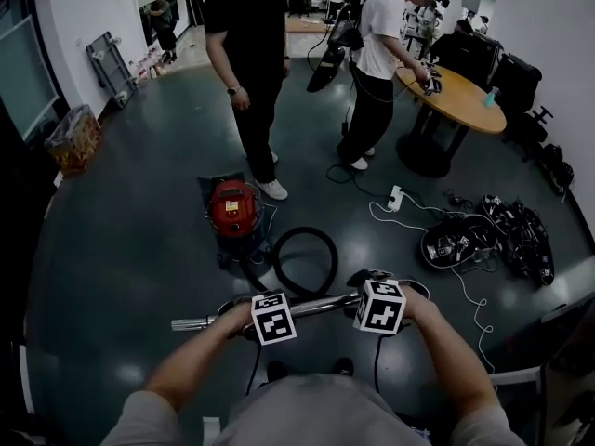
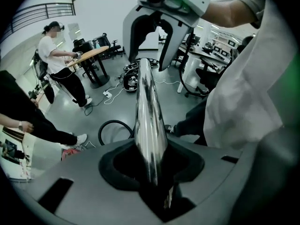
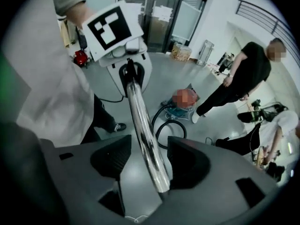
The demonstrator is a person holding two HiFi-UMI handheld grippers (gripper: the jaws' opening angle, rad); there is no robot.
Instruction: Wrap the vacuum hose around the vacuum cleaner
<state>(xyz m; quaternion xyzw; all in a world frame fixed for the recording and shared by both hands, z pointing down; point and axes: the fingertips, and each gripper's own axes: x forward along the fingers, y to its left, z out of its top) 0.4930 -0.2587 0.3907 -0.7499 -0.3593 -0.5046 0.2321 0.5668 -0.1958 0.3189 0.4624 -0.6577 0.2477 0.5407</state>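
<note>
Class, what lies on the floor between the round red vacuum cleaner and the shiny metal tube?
A looped black hose lies there, between the round red vacuum cleaner and the shiny metal tube; the head view shows it.

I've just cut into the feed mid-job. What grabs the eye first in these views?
A chrome wand tube lies across the bottom of the head view. The left gripper is clamped on it, while the right gripper has its jaws apart around it. Ahead on the floor stands the red vacuum cleaner, with its black hose in a loose loop beside it, not wrapped. A bystander in black stands just beyond.
</note>
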